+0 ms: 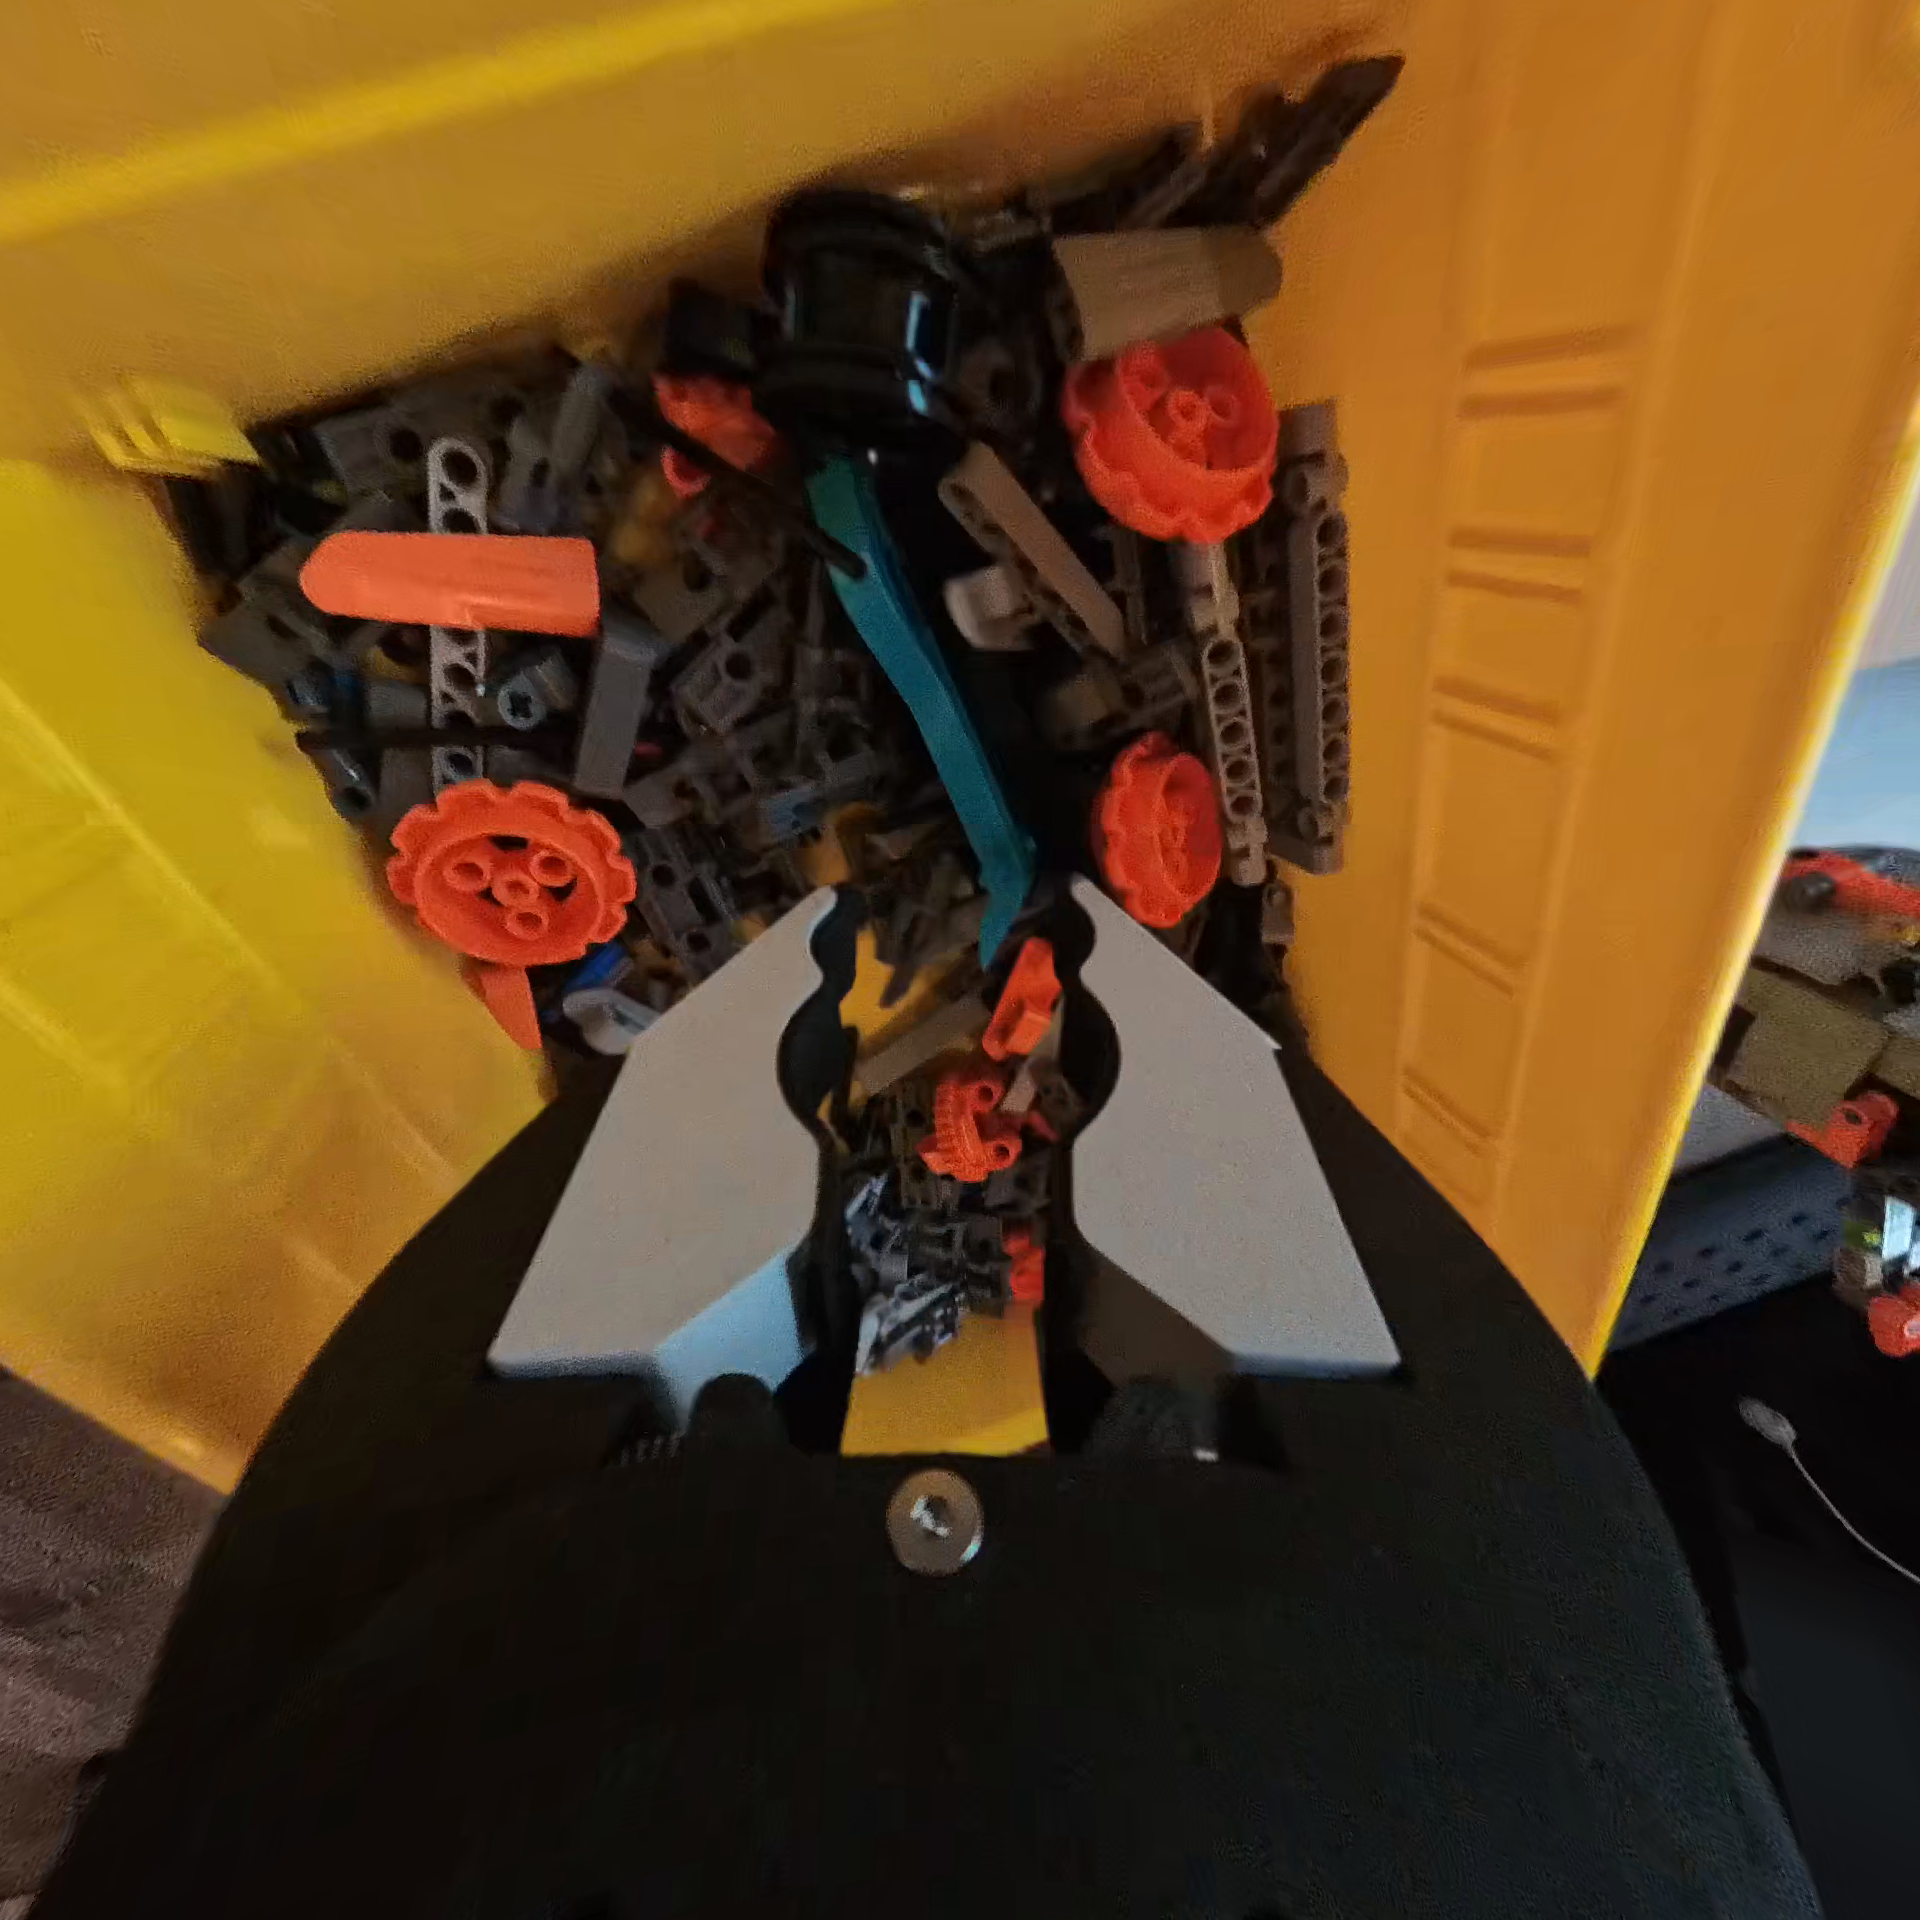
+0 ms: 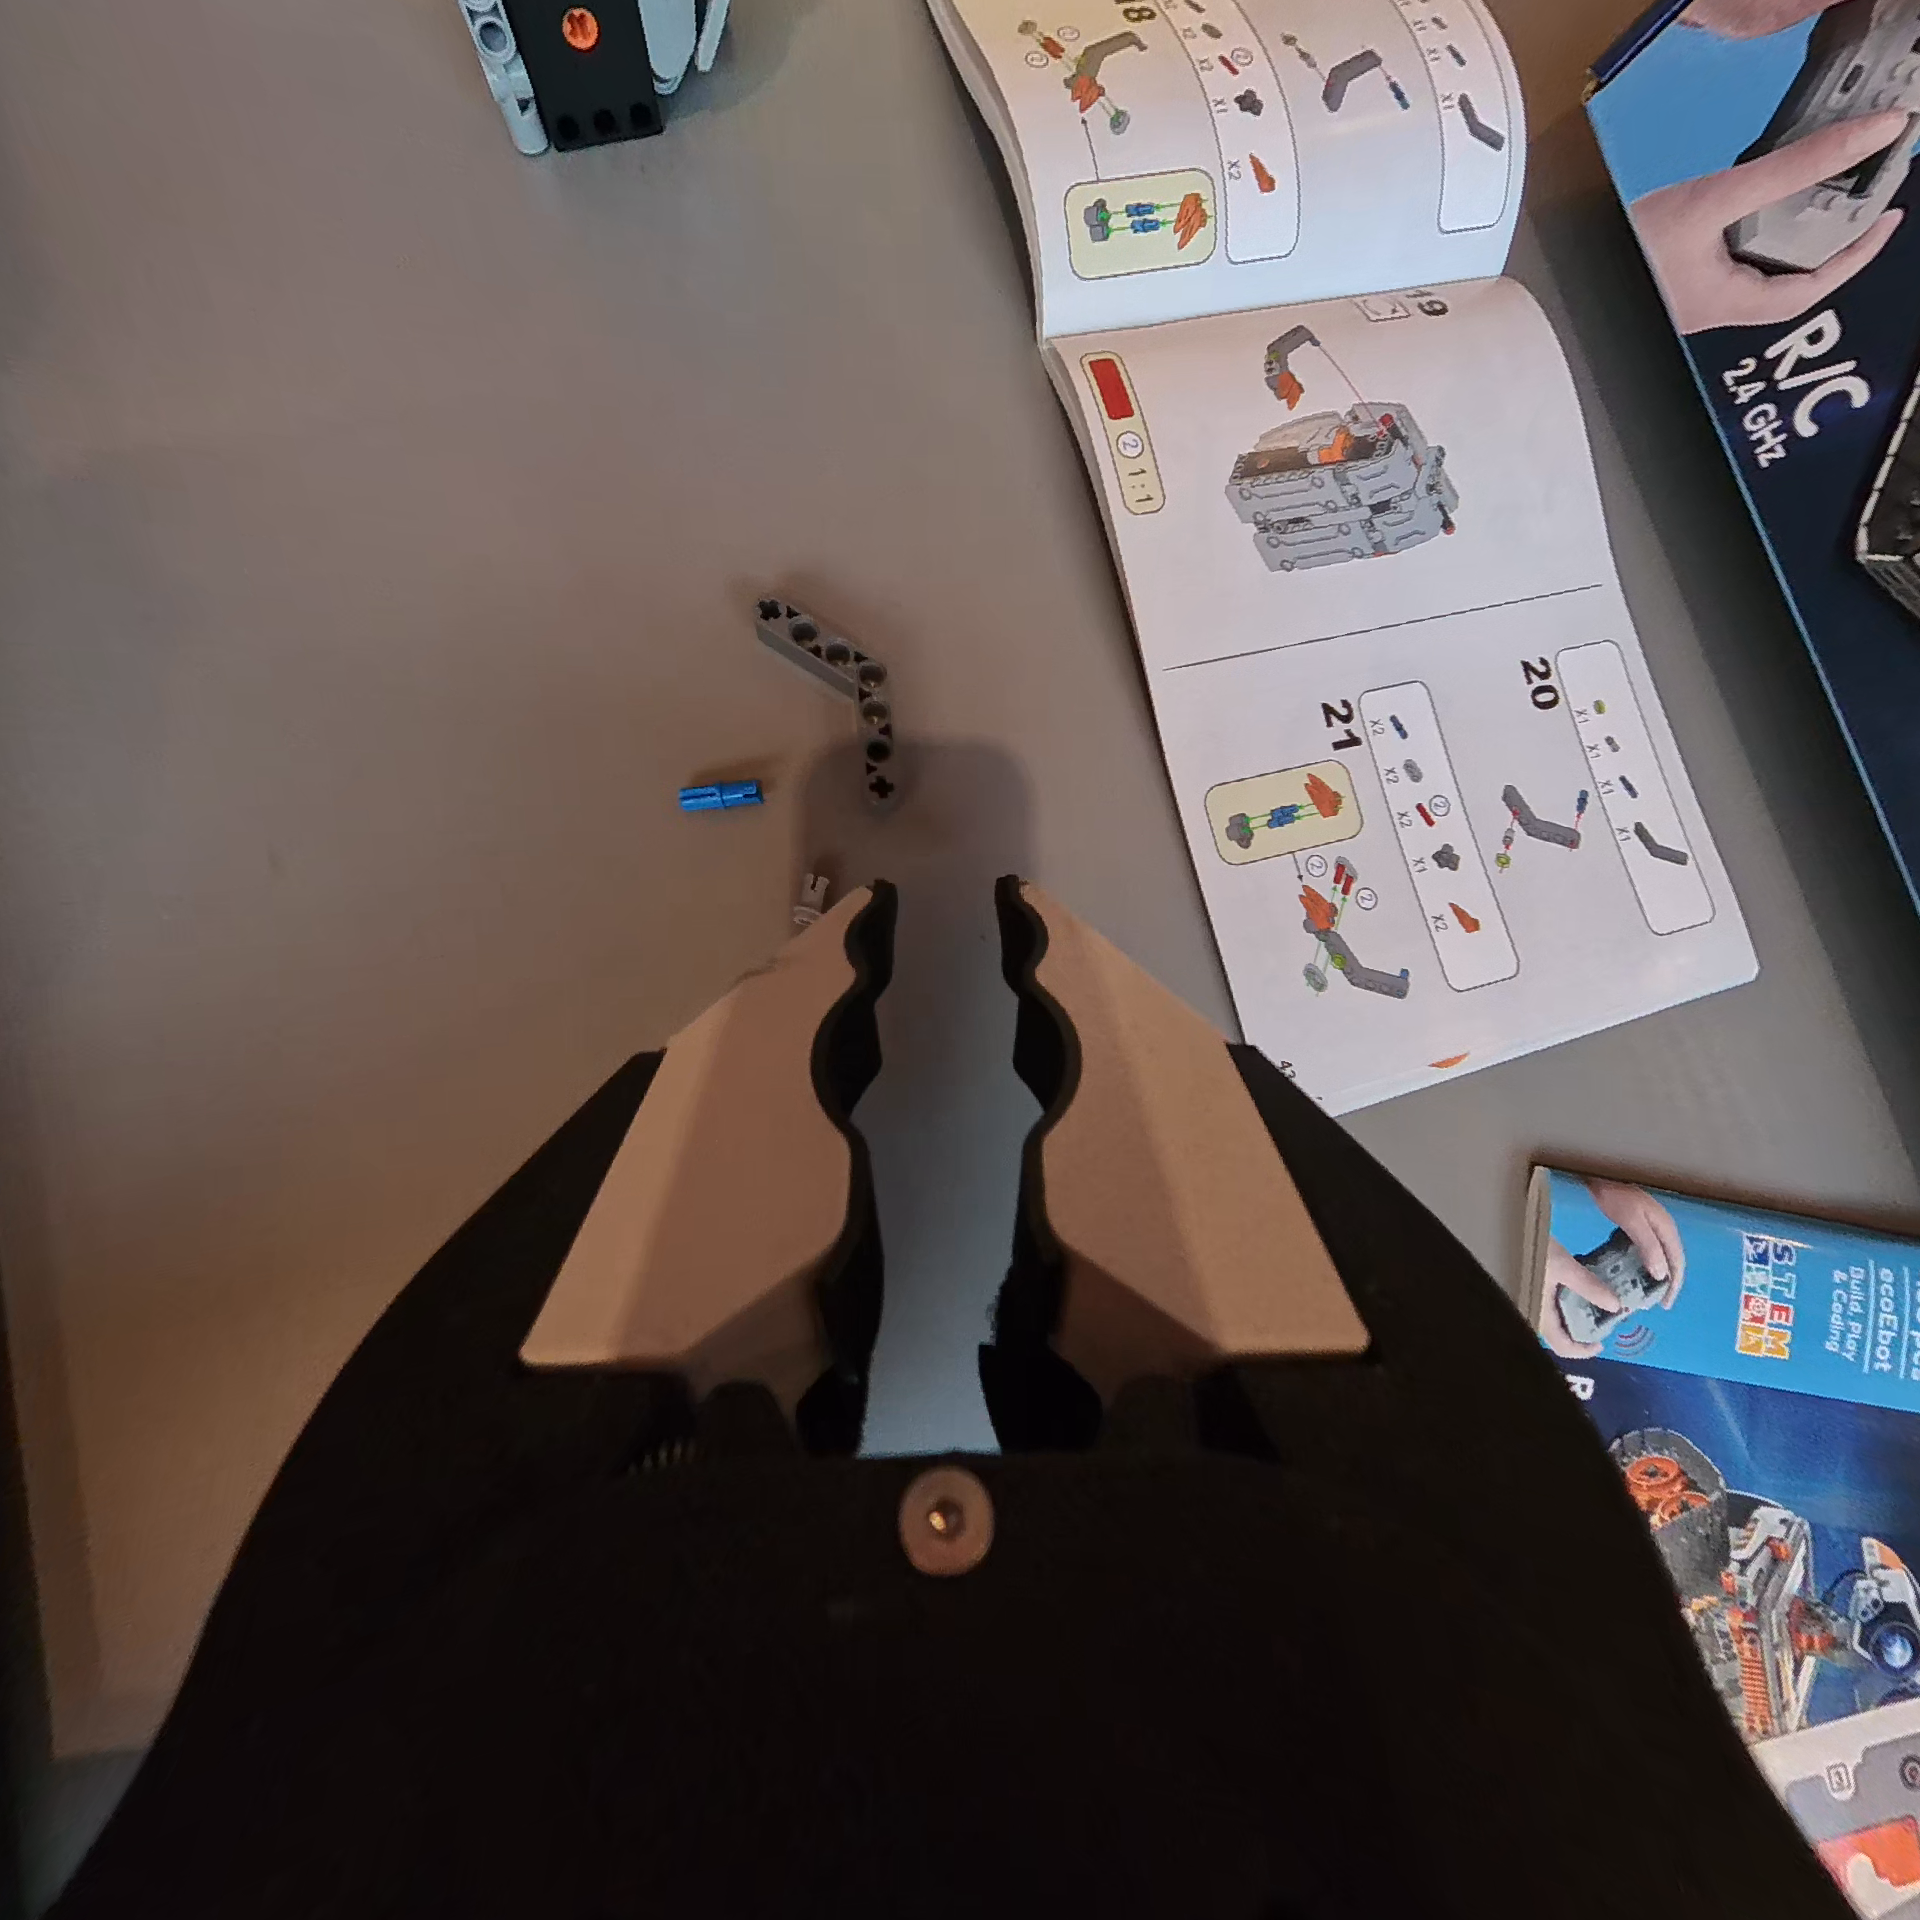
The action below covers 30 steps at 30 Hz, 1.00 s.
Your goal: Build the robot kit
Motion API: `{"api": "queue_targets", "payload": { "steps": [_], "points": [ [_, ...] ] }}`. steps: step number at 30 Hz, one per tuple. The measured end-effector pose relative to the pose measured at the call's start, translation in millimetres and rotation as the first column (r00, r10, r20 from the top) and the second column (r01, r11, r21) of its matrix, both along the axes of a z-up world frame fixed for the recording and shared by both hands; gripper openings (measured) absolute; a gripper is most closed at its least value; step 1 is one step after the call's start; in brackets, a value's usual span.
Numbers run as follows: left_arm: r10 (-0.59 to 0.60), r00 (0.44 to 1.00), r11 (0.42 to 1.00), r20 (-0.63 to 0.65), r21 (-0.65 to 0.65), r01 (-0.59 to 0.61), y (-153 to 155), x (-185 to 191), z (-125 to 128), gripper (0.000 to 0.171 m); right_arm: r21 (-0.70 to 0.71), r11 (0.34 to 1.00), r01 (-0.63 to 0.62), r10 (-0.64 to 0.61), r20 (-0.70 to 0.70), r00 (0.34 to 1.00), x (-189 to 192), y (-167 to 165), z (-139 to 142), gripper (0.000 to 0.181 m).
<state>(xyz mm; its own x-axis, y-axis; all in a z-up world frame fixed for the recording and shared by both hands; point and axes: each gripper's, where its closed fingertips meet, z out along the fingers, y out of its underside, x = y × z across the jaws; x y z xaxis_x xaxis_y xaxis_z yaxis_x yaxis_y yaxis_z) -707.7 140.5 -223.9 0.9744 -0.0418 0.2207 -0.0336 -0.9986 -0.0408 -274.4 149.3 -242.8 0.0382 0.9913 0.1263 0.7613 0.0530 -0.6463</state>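
Observation:
My left gripper (image 1: pixel 951 914) is open above a yellow bin (image 1: pixel 1507 623) full of loose building parts. A long teal beam (image 1: pixel 925 686) ends near its right finger, and a small orange piece (image 1: pixel 1023 997) lies against that finger's inner edge. Orange wheels (image 1: pixel 509 873) (image 1: pixel 1169 436), an orange blade (image 1: pixel 447 582) and a black tyre (image 1: pixel 852 301) lie among grey beams. My right gripper (image 2: pixel 943 894) is open and empty over a grey table (image 2: pixel 416 520). A bent grey beam (image 2: pixel 842 696) lies just ahead of its tips, a blue pin (image 2: pixel 720 797) to the left, and a small white pin (image 2: pixel 812 896) beside the left finger.
An open instruction booklet (image 2: pixel 1351 520) lies to the right of the right gripper, with a blue product box (image 2: pixel 1766 312) beyond it and a blue leaflet (image 2: pixel 1745 1455) near right. A partly built module (image 2: pixel 582 73) stands at the far edge. A partly built model (image 1: pixel 1849 1039) sits outside the bin.

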Motion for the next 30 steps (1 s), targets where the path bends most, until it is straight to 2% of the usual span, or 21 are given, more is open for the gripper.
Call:
{"api": "queue_targets", "payload": {
  "steps": [3, 7, 11, 14, 15, 16, 18, 20, 23, 25, 28, 30],
  "points": [
    [-0.004, 1.0, 0.999, 0.012, -0.052, 0.005, -27.6, 11.0, 11.7, 0.054, -0.004, 1.0, -0.001, 0.001, 0.005, 1.0, 0.1, 0.0, -1.4, 0.02],
    [-0.104, 0.994, 0.974, -0.045, -0.205, 0.093, -69.8, 22.5, 8.1, 0.079, -0.004, 1.0, -0.001, 0.001, 0.009, 1.0, 0.2, 0.4, -2.7, 0.02],
    [-0.175, 0.981, 0.946, -0.077, -0.291, 0.146, -78.7, 30.5, -0.3, 0.083, 0.033, 0.999, 0.015, -0.015, -0.011, 1.0, -1.3, 5.4, 2.8, 0.02],
    [-0.175, 0.973, 0.927, -0.151, -0.358, 0.111, -80.5, 25.6, -8.8, 0.086, 0.146, 0.975, 0.17, -0.159, -0.081, 0.984, -0.3, 34.5, 22.9, 0.026],
    [-0.18, 0.97, 0.92, -0.161, -0.378, 0.108, -80.9, 25.8, -11.7, 0.086, 0.211, 0.934, 0.288, -0.266, -0.129, 0.955, 5.8, 54.9, 35.8, 0.034],
    [-0.191, 0.969, 0.912, -0.159, -0.394, 0.115, -80.5, 28.2, -14.2, 0.086, 0.283, 0.858, 0.428, -0.392, -0.176, 0.903, 18.8, 77.7, 50.7, 0.04],
    [-0.201, 0.968, 0.906, -0.151, -0.405, 0.124, -79.2, 32.8, -15.7, 0.085, 0.39, 0.671, 0.63, -0.587, -0.24, 0.773, 54.2, 107.4, 74.9, 0.04],
    [-0.197, 0.968, 0.905, -0.157, -0.408, 0.118, -78.5, 32.0, -15.5, 0.086, 0.467, 0.518, 0.717, -0.683, -0.278, 0.675, 84.1, 119.7, 89.8, 0.039],
    [-0.194, 0.972, 0.892, -0.136, -0.436, 0.117, -84.3, 34.0, -19.2, 0.095, 0.546, 0.37, 0.752, -0.752, -0.3, 0.587, 112.5, 127.4, 101.2, 0.04],
    [-0.191, 0.975, 0.879, -0.116, -0.462, 0.118, -91.0, 36.5, -20.4, 0.1, 0.538, 0.343, 0.77, -0.774, -0.302, 0.556, 119.3, 128.8, 100.9, 0.04],
    [-0.293, 0.948, 0.838, -0.125, -0.511, 0.192, -101.3, 36.0, -24.3, 0.11, 0.528, 0.344, 0.777, -0.795, -0.276, 0.54, 124.4, 129.9, 94.2, 0.041],
    [-0.284, 0.951, 0.836, -0.123, -0.516, 0.184, -101.3, 38.0, -24.2, 0.106, 0.529, 0.349, 0.773, -0.801, -0.26, 0.54, 125.4, 130.6, 90.7, 0.041]
  ]
}}
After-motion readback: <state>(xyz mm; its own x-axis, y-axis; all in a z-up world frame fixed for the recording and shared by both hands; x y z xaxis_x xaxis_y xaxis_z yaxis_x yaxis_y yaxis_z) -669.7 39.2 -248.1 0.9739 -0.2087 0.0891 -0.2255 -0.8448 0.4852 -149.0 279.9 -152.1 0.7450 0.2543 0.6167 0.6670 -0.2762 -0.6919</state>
